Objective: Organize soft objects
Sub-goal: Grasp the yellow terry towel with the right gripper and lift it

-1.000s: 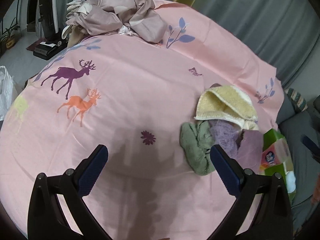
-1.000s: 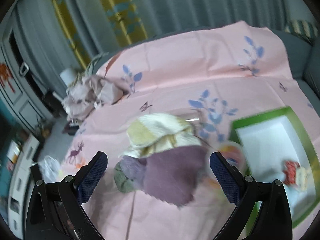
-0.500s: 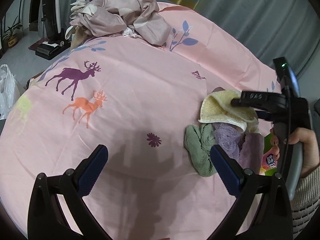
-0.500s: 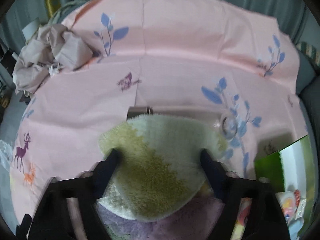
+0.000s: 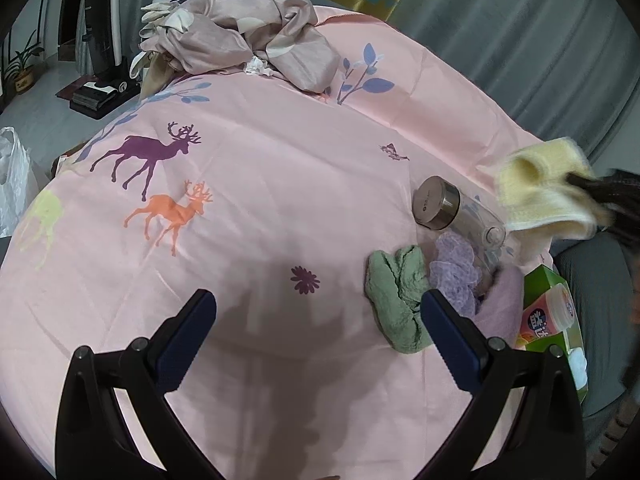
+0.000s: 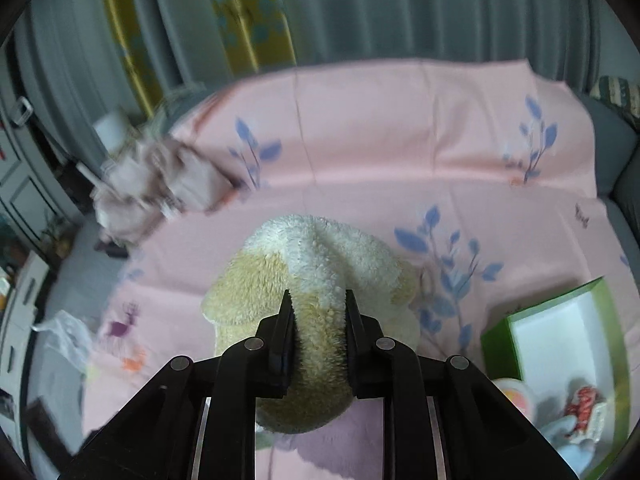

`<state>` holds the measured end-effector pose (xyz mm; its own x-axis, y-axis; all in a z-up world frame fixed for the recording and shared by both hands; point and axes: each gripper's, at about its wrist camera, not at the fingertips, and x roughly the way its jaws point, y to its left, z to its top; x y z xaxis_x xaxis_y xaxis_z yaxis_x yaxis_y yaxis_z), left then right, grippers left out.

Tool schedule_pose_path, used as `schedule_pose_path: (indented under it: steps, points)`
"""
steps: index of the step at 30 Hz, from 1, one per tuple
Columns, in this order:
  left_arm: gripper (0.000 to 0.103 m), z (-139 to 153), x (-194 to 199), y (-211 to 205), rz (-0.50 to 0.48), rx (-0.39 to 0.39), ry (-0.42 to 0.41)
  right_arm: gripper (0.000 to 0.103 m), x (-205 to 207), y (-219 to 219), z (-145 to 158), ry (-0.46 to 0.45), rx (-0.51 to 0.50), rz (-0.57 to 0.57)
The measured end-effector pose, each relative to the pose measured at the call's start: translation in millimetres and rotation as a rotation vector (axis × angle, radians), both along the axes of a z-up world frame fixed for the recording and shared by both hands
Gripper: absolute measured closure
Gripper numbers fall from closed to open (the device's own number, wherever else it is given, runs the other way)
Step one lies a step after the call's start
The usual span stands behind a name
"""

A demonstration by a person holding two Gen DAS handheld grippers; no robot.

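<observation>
Left wrist: sheet (image 5: 260, 208) mid w/ free room

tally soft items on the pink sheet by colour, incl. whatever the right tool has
Yellow-and-cream towel, gripped by the right tool: 1
Green cloth: 1
Lilac knit piece: 1
Purple cloth: 1
Beige crumpled fabric pile: 1
Total: 5

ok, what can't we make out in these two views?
- Right hand-held gripper, left view: motion blur, frame edge.
- Jar contents, left view: clear body partly behind the yellow towel.
- Green box contents, right view: cut by frame edge, blurry.
- Cloth under the towel, right view: towel hides it.
</observation>
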<state>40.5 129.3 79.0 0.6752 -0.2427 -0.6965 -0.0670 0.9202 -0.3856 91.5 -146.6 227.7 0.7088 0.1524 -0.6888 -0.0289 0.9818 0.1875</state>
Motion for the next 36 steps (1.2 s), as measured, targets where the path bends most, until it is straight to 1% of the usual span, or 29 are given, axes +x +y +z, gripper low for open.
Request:
schedule_pose_path:
  steps: [2, 4, 7, 10, 13, 15, 16, 17, 19, 21, 23, 25, 28, 31, 33, 35, 36]
  points:
    - [0.001, 0, 0, 1, 0.002, 0.001, -0.001, 0.081, -21, -4, 16, -0.035, 0.044, 0.028]
    - [0.001, 2, -2, 0, 0.003, 0.004, -0.005, 0.081, -46, -4, 28, -0.062, 0.112, 0.08]
    - [0.001, 3, -4, 1, 0.007, 0.004, -0.013, 0.081, -75, 5, 25, -0.054, 0.174, 0.16]
    - [0.001, 4, -4, 3, 0.009, 0.001, -0.012, 0.081, -95, 15, -2, 0.023, 0.271, 0.223]
    - [0.001, 4, -4, 2, 0.01, 0.001, -0.011, 0.081, -102, 25, -50, 0.146, 0.385, 0.263]
    - [0.001, 4, -5, 2, 0.008, 0.0, -0.01, 0.081, -101, 30, -85, 0.213, 0.397, 0.249]
    - [0.001, 4, -5, 2, 0.006, 0.0, -0.009, 0.081, -99, 29, -100, 0.245, 0.396, 0.225]
    - [0.001, 3, -4, 2, 0.002, 0.0, -0.007, 0.081, -95, 27, -121, 0.297, 0.388, 0.186]
    - [0.001, 3, -6, -1, -0.007, -0.003, -0.004, 0.081, -92, 21, -147, 0.355, 0.384, 0.131]
    - [0.001, 5, -8, -4, -0.024, -0.004, -0.002, 0.081, -89, 10, -165, 0.381, 0.373, 0.071]
    - [0.001, 8, -12, -10, -0.046, 0.006, -0.007, 0.081, -89, 1, -172, 0.374, 0.365, 0.03]
    - [0.002, 12, -17, -18, -0.072, 0.019, -0.018, 0.081, -91, -2, -175, 0.367, 0.368, 0.029]
    - [0.002, 18, -25, -32, -0.14, 0.0, -0.027, 0.081, -94, -1, -179, 0.346, 0.332, 0.026]
    - [0.003, 23, -33, -48, -0.222, -0.011, -0.038, 0.081, -94, -6, -183, 0.339, 0.375, 0.017]
    - [0.004, 22, -37, -58, -0.276, -0.032, -0.028, 0.081, -99, -16, -186, 0.346, 0.405, 0.008]
    - [0.005, 15, -39, -72, -0.343, -0.063, 0.018, 0.081, -102, -22, -186, 0.351, 0.42, -0.001]
    - [0.009, 12, -40, -76, -0.36, -0.063, 0.031, 0.081, -103, -25, -186, 0.352, 0.426, -0.007]
